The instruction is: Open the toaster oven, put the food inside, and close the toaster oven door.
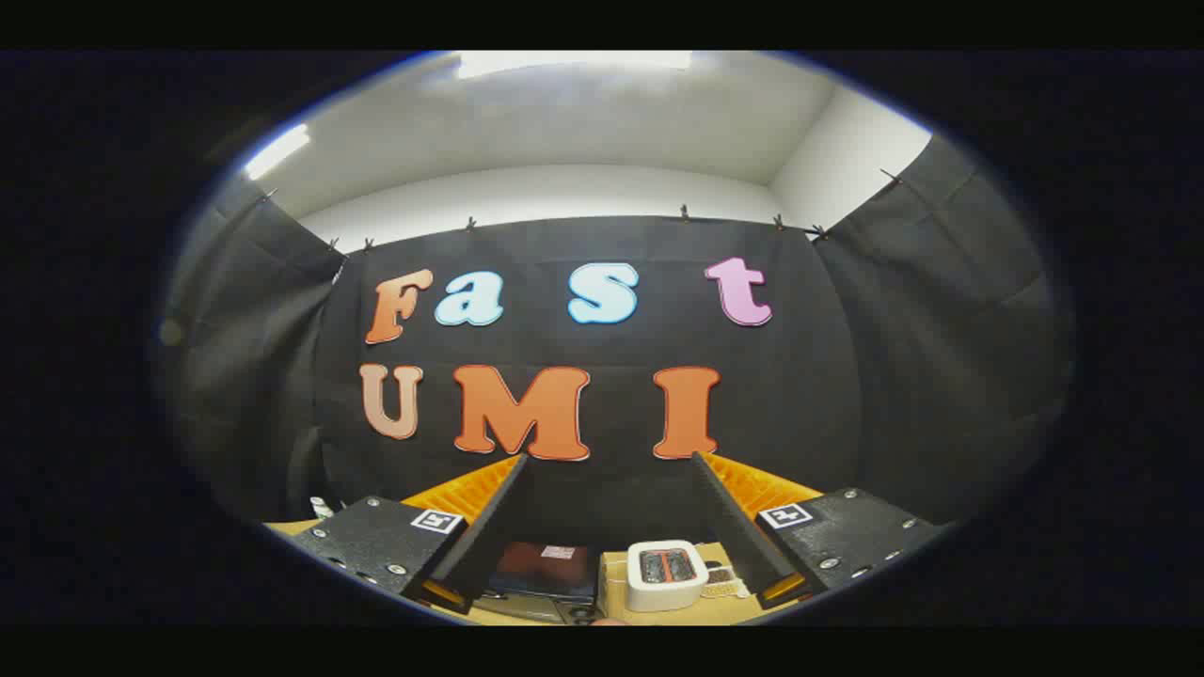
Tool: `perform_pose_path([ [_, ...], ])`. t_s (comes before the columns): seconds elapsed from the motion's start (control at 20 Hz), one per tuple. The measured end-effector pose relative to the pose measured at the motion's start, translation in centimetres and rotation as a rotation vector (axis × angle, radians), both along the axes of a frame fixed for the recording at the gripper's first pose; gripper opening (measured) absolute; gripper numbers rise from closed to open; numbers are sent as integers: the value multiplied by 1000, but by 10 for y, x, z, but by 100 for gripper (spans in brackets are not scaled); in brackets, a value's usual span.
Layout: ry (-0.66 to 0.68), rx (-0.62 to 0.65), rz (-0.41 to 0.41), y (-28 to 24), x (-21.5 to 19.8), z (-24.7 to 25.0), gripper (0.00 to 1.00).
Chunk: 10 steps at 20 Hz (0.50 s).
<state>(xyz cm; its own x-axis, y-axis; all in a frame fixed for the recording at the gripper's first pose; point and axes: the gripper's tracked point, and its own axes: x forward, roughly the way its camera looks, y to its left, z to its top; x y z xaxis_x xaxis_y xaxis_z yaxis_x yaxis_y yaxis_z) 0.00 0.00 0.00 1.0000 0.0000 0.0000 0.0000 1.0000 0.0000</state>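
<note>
A: Item one, the tool (609, 527): we hold it high above the table (696, 611), fingers spread wide, nothing between them.

B: Item two, the toaster oven (544, 570): a dark box with a reddish top, low between the fingers, on the table. Its door we cannot see from here.

A: Item three, a white toaster (666, 574), just beside it.

B: Step in hand, we judge: approach, opening not begun. Next, we lower toward the oven's door handle.
</note>
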Motion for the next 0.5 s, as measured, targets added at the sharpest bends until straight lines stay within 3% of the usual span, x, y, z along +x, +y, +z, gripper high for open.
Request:
perform_pose_path([
  [0.5, 13, 17, -18, 1, -4, 1, 98],
])
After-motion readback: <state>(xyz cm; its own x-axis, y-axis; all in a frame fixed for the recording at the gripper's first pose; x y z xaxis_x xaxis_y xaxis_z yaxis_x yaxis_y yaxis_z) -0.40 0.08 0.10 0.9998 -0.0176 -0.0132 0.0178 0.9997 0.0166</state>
